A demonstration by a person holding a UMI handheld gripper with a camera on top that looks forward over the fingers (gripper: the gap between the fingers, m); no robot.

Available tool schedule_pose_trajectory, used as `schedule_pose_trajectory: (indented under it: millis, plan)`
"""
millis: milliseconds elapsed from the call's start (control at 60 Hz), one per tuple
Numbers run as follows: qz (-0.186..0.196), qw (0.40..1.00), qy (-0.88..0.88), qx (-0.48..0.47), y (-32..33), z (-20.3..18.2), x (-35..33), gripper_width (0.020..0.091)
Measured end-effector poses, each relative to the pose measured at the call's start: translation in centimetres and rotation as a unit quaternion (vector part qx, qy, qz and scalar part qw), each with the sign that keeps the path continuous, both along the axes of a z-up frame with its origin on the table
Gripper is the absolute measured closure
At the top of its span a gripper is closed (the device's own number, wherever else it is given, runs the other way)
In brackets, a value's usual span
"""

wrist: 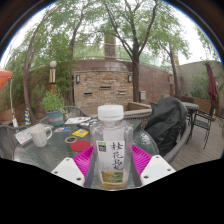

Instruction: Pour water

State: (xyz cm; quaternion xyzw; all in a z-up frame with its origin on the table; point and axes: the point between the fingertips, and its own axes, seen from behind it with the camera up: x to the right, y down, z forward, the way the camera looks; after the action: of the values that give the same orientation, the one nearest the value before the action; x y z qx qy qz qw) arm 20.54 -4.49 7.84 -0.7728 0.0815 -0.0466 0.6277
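Observation:
A clear plastic bottle (111,150) with a white cap and a white label bearing dark characters stands upright between my fingers, with a yellowish liquid low inside it. My gripper (112,165) is shut on the bottle, the pink pads (84,158) pressing on its left and right sides. A pale cup (41,134) with a handle sits on the round glass table (30,150) to the left, beyond the fingers. The bottle's base is hidden.
Coloured cards or packets (76,135) lie on the table behind the bottle. A dark bag (167,124) rests on a chair to the right. Potted plants (52,103), a brick wall (100,85) and trees stand behind; a person (213,88) is far right.

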Motion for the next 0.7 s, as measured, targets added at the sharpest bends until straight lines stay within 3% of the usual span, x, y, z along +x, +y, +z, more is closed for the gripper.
schedule_pose_trajectory:
  millis: [217, 400, 483, 550, 700]
  plan:
    - [-0.004, 1.0, -0.011, 0.014, 0.6, -0.1, 0.0, 0.0537]
    - [0.009, 0.998, 0.014, -0.062, 1.6, 0.0, -0.1, 0.0622]
    - [0.039, 0.996, -0.013, -0.073, 3.0, 1.7, -1.8, 0.0622]
    - [0.046, 0.995, -0.062, -0.069, 4.7, 5.2, -2.4, 0.0623]
    - [0.091, 0.967, -0.224, -0.077, 9.4, 9.7, -8.9, 0.0623]
